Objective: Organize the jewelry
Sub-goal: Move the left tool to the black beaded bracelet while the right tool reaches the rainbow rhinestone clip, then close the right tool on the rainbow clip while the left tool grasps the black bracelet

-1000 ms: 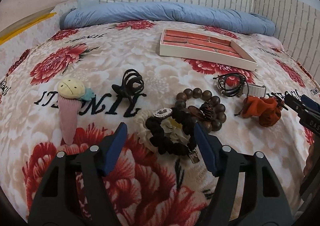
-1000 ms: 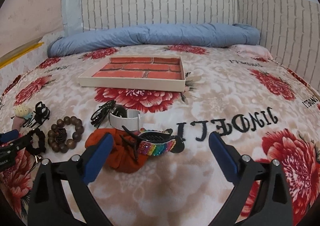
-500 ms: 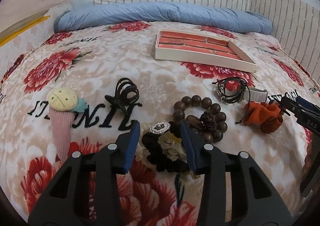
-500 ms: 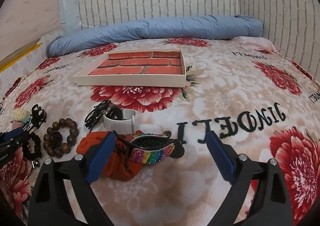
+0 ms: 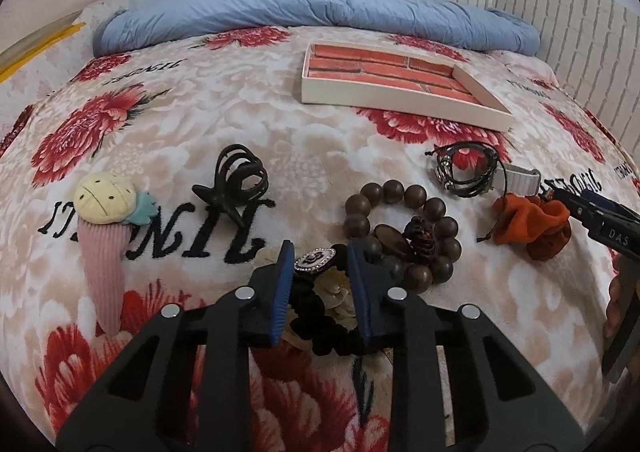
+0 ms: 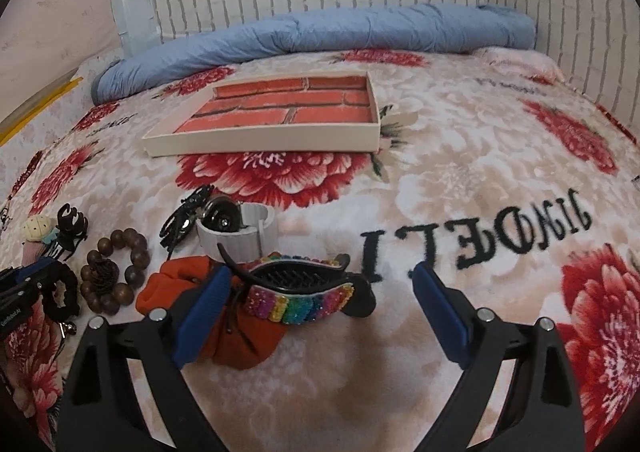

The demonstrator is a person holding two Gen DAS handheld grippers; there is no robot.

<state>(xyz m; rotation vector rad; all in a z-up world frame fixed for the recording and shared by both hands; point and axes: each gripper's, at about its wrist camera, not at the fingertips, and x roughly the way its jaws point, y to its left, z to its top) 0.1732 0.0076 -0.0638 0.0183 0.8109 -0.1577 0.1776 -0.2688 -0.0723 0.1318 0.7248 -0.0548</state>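
The black scrunchie [image 5: 320, 316], ruffled, bearing a rhinestone-rimmed oval charm and a cream flower, lay near the bed's [image 5: 280, 123] front edge. The left tool [image 5: 320, 272] had just been closing and pinched it. The right tool [image 6: 320, 300] stood wide apart. "DAS" showed on it.

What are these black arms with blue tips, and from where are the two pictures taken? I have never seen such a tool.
A person holds a hand tool in each hand, each with two fingers and a camera looking along them. In the left camera's picture, the left gripper has been closing around a black scrunchie. In the right camera's picture, the right gripper stands wide open around a rainbow hair clip lying on an orange scrunchie. On the flowered blanket also lie a bead bracelet, a white watch and an empty tray.
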